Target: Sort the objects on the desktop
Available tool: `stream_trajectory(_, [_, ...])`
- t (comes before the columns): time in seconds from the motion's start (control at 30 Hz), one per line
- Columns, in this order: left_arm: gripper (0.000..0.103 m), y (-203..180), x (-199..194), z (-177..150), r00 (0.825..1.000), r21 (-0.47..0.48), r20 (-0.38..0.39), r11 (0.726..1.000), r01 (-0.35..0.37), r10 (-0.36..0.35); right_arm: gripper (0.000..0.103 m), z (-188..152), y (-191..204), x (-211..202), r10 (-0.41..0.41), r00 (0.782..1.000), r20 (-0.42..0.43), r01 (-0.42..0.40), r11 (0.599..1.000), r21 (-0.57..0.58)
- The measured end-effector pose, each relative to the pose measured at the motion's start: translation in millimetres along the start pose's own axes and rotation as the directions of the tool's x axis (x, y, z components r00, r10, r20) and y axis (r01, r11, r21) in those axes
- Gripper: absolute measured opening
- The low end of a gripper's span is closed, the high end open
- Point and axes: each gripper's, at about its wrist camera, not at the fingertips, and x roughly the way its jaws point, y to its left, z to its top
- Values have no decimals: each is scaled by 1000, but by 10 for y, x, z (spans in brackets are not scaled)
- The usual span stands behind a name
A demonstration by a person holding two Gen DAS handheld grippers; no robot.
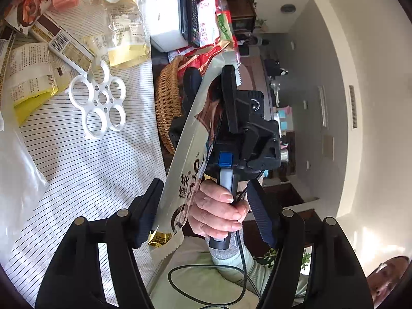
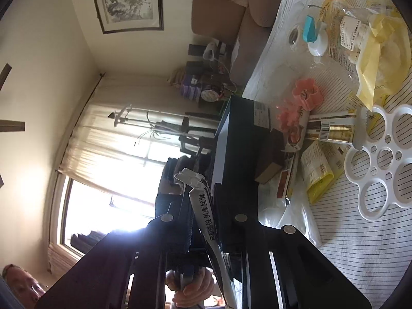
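A long silver snack packet (image 1: 190, 139) with brown print is held in the air between both grippers. My right gripper (image 1: 211, 82), seen in the left wrist view, is shut on its far end. My left gripper (image 1: 208, 211) is open, its jaws wide apart; the packet's near end rests against the left finger (image 1: 149, 206). In the right wrist view the packet (image 2: 203, 203) stands edge-on between my right gripper's (image 2: 203, 221) fingers. The striped tablecloth (image 1: 97, 175) holds scattered wrappers and packets.
A white flower-shaped ring tray (image 1: 99, 100) lies on the cloth; it also shows in the right wrist view (image 2: 383, 162). A wicker basket (image 1: 167, 108) with red packets stands at the table edge. A pink flower cup (image 2: 307, 94), a white box (image 1: 164, 20) and yellow wrappers (image 2: 373, 59) lie about.
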Motion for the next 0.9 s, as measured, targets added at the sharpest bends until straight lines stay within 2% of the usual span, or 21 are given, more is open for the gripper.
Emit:
stream_trajectory(0.03, [55,-15,14,3,1000,11,10,1000,-10,10,14,10,2,-8,10,1000,3,-10,1000,8])
stream_trajectory(0.07, [42,-42,20,8,999,26,21,999,-24,24,14,17,8,-17,20,1000,7,-20,1000,17])
stream_trajectory(0.1, [19,-77,24,4,999,37,20,998,-40,39,14,22,26,-24,26,1000,9,-27,999,22])
stream_trajectory(0.13, [17,-123,20,-6,998,44,22,997,-56,55,14,27,41,-23,30,999,10,-30,999,25])
stream_trajectory(0.23, [15,-292,-56,-40,994,67,58,993,-100,96,14,42,125,24,23,1000,3,-23,1000,16])
stream_trajectory(0.43, [14,-646,-482,-79,986,91,128,989,-121,109,14,96,508,381,38,998,-45,-39,999,-35])
stream_trajectory(0.53, [14,-875,-935,-83,978,106,178,986,-126,106,14,146,809,829,22,993,-112,-31,996,-80])
stream_trajectory(0.67, [14,-1084,-1643,-67,956,117,258,977,-179,144,16,217,1199,1577,4,980,-197,-30,991,-127])
stream_trajectory(0.8, [15,-1035,-2287,84,943,83,295,979,-187,155,16,280,1456,2293,-24,970,-243,-19,985,-171])
stream_trajectory(0.9, [18,-826,-2674,290,934,26,316,983,-184,167,16,364,1451,2739,-36,968,-248,-7,985,-171])
